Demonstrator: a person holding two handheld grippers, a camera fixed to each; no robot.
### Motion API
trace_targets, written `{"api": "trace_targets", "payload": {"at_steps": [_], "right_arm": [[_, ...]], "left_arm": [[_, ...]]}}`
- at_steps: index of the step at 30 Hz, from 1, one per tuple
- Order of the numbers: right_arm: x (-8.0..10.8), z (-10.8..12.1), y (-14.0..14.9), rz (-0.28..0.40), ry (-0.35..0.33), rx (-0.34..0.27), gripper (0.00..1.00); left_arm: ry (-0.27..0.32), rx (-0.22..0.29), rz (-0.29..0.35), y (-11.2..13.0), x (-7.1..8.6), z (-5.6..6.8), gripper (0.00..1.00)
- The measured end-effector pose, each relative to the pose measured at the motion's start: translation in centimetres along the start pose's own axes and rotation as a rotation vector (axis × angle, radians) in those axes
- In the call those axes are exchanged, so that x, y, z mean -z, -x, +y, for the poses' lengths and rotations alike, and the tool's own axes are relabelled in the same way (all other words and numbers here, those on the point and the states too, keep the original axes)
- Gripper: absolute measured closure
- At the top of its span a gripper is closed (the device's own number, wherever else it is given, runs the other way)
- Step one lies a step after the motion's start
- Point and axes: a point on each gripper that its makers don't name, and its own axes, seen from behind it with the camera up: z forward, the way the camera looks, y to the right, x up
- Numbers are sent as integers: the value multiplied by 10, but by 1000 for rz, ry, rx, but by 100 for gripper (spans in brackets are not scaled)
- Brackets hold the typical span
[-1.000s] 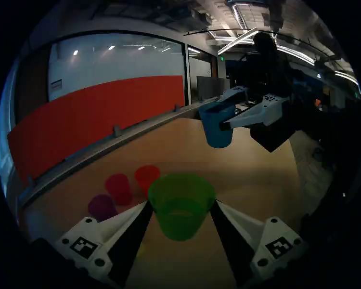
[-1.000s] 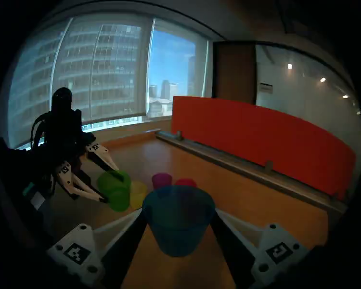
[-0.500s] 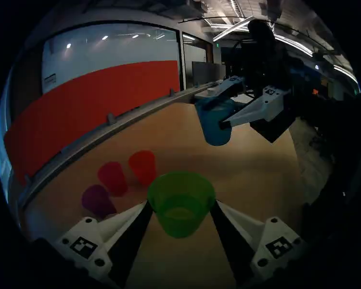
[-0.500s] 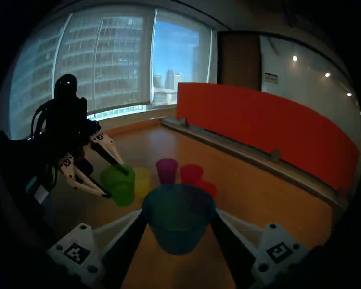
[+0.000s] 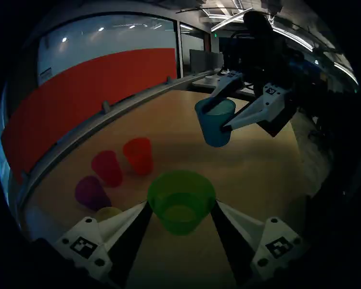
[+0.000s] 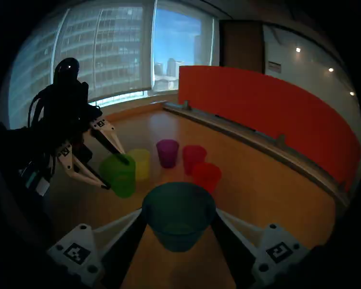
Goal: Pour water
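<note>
Over the table [image 5: 257,164], the left gripper [image 5: 180,207] is pinching the green cup [image 5: 180,222]. One finger sits on each side of the wall, and the cup is upright with its mouth up.

The right gripper [image 5: 217,114] clamps the blue cup [image 5: 213,135] the same way, with both fingers on the wall. In the left gripper view it sits beyond and above the green cup, well apart from it and off the table surface. It's roughly upright, with the rim tipped a little toward the camera.

In the right gripper view, the blue cup sits low centre between that gripper's own fingers [image 6: 238,226], pressed from both sides. The left gripper is off to the left with the green cup, which is just beside the yellow cup [image 6: 140,164]. I can't tell whether those two touch, or whether the green cup's base is on the table.

Four loose cups stand upright on the table in a curved row: yellow, then the purple cup [image 6: 167,153], the pink cup [image 6: 193,159] and the orange cup [image 6: 206,176]. They're close together, and pink and orange overlap in this view.

Water: there's a pale patch in the bottom of the green cup, possibly liquid, but it's too dim to confirm. The blue cup's contents are unclear too.

Background: a red partition [image 6: 257,101] runs along the far table edge, with windows [image 6: 108,53] behind it. A person [image 6: 65,111] shows as a dark silhouette behind the left gripper.
</note>
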Motion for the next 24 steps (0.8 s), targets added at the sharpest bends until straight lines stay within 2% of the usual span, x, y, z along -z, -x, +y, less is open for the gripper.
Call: {"api": "trace_targets", "payload": {"at_steps": [12, 24], "right_arm": [[-18, 2, 33, -73, -10, 3, 9], [-30, 0, 51, -112, -17, 17, 9]], "left_arm": [[16, -10, -65, 17, -13, -1, 15], [45, 2, -91, 31, -25, 4, 15]]}}
